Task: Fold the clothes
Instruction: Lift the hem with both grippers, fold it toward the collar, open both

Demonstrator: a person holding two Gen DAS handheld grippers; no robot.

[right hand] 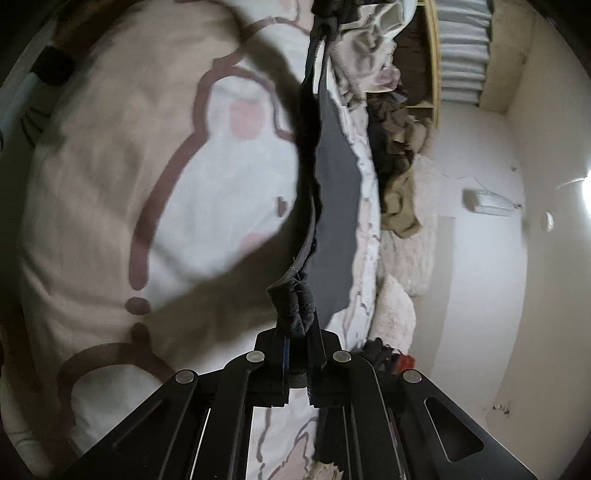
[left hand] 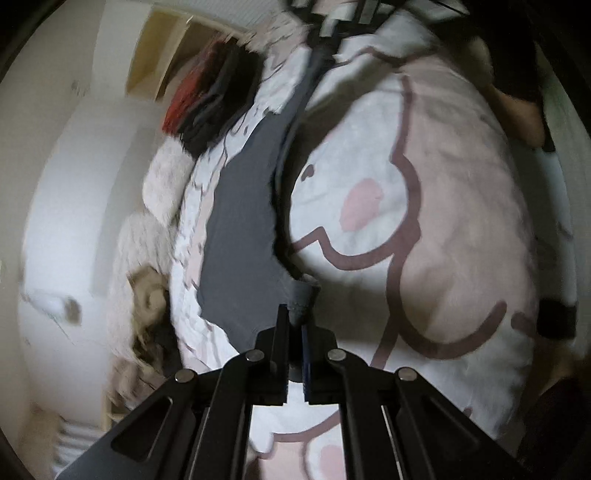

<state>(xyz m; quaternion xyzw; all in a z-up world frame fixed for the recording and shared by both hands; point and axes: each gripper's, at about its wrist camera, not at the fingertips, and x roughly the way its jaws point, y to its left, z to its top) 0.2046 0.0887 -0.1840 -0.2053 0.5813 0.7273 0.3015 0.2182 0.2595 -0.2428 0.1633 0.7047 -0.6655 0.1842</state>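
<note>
In the left wrist view, the surface was a bed covered by a pale pink and white duvet printed with a large cartoon figure in brown outline. A white wall curved along the left edge, with a wooden shelf at the upper left. The left gripper pointed down toward the bed, its jaws closed tight on a bunched corner of a dark grey garment. The garment stretched away from the pinch toward the top of the picture, pulled taut into a narrow band, and the right gripper held its far end there (blurred, so its jaws could not be made out in this view). A person's arm in a dark sleeve showed at the upper right. A red and black heap of clothes lay beside the garment, and fluffy cream bedding and tan cloth ran along the wall side.

In the right wrist view, the same duvet filled the left half, with a broad shadow across it. A white wall stood at the right, with a bright light at the edge. The right gripper angled down, its jaws clamped on a rolled dark edge of the garment, which ran up the middle of the picture. Olive and dark clothes lay piled beyond it, beside fluffy white bedding.
</note>
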